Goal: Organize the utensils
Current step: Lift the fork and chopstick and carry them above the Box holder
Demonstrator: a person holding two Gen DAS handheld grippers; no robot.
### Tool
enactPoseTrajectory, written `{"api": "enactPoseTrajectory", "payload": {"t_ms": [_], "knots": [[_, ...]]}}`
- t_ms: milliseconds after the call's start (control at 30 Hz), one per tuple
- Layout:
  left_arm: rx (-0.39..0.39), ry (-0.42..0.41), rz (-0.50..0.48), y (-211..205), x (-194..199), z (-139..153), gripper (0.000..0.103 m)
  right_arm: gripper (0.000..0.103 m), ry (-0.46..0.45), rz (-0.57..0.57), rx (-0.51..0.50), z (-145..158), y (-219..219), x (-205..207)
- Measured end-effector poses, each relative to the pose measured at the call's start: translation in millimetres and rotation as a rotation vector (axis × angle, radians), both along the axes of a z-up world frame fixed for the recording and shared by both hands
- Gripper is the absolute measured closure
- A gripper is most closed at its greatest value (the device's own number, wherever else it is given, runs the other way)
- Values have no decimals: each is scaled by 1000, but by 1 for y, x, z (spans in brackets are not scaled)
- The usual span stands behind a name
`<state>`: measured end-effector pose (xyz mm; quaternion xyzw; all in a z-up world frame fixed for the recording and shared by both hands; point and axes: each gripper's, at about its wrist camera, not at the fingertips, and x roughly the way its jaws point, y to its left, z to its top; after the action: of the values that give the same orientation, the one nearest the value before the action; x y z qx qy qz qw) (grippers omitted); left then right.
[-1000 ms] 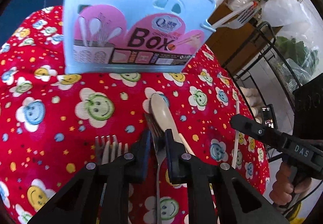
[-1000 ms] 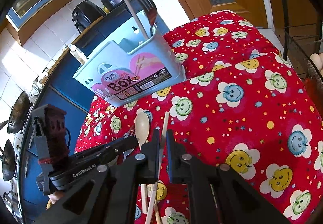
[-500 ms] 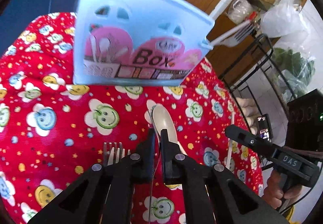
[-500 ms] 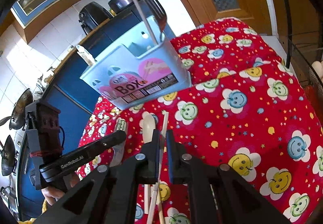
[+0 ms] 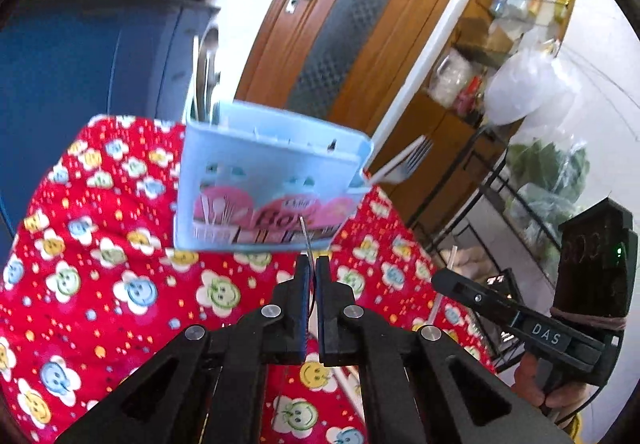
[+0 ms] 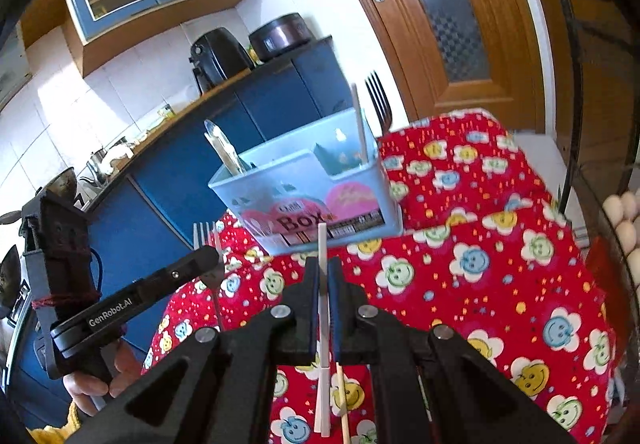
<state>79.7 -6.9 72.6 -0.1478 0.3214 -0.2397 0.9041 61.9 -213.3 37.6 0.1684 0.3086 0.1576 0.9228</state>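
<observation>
Above the red smiley-flower tablecloth (image 6: 500, 284), my right gripper (image 6: 323, 276) is clenched on a white chopstick (image 6: 322, 244), and my left gripper (image 5: 311, 276) is clamped on a thin metal fork (image 6: 206, 238) seen edge-on. Just ahead, the pale blue utensil box (image 5: 264, 187) stands on the cloth with cutlery already in it.

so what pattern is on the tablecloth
Red tablecloth printed with smiley-face flowers and small dots; the right wrist view shows it best.

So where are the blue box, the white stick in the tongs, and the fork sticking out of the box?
Blue box (image 6: 320, 183): right wrist view, front wall.
White stick (image 6: 322, 244): right wrist view, its tip.
Fork (image 6: 378, 93): right wrist view, its prongs.
</observation>
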Motion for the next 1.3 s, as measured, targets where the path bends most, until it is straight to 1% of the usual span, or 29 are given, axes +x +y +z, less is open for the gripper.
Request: {"api": "enactPoseTrajectory", "payload": {"t_ms": [167,300,567,733,800,933,1067,1200,1300], "knots": [[-21,-60,17,6,-1,18,102,97,-38,7,-21,17,5,0],[-18,-99,38,7,2,33,102,97,-67,15,-42,31,10,4],[-38,-152,65,16,11,60,102,97,-117,22,-72,58,15,16],[-68,-186,73,24,19,85,102,97,-152,15,-95,77,15,23],[-69,-213,82,27,20,99,102,97,-166,12,-103,83,14,26],[-55,-276,106,29,24,124,102,97,-184,-8,-111,96,12,34],[-55,-318,135,32,32,143,102,97,-208,-30,-121,106,10,43],[-65,-346,161,34,42,156,102,97,-241,-69,-145,119,10,53],[-58,-355,178,32,52,157,102,97,-264,-103,-171,124,11,62]]}}
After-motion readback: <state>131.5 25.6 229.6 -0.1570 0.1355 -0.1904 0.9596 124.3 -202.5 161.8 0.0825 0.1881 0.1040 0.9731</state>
